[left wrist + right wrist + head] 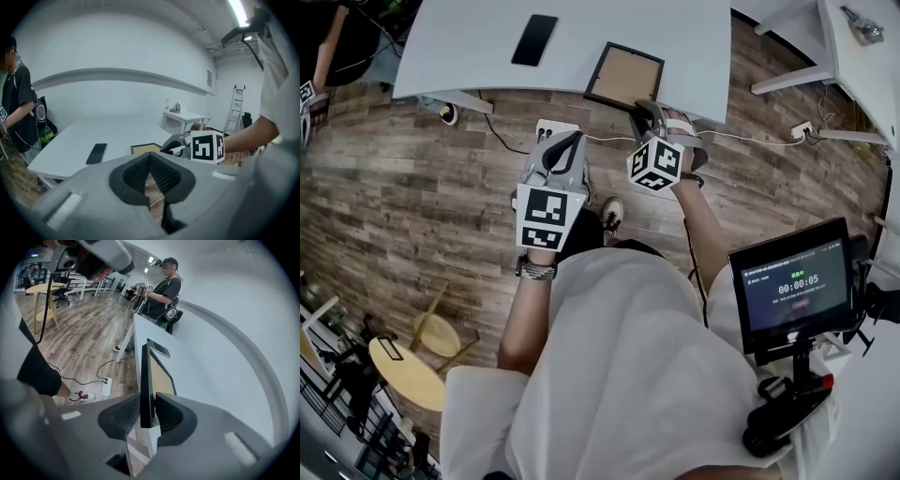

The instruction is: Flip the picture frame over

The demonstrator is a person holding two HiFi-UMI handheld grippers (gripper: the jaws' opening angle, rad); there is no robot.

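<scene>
Picture frame: a black-rimmed picture frame sits at the front edge of the white bench, with its brown backing board facing up.
Which way it lies: the frame is straight ahead of the right gripper. Its near end sits in the jaws and the rest runs away across the bench.
Long axis: the right gripper view shows the frame edge-on, as a thin dark rim in line with the jaws' own direction.
Lift: the gripped end looks tipped a little off the bench, though this is hard to tell for certain.
Nearer hand: the right hand is nearer. The left gripper hangs off the bench over the wooden floor, to the left of the frame and apart from it.
Right gripper: it is clamped on the picture frame's near rim, one pad against each face, with the jaws only as far apart as the rim is thick.
Left gripper: its jaws are closed tip to tip with nothing between them, and it touches nothing.
Step in hand: the grasp appears made and the turn-over is not yet done, since the backing still faces up.
What the turn needs: probably a roll of the right wrist about the frame's length, with the far edge kept clear of the bench.
Also on the bench: a dark phone lies well to the left of the frame.
</scene>
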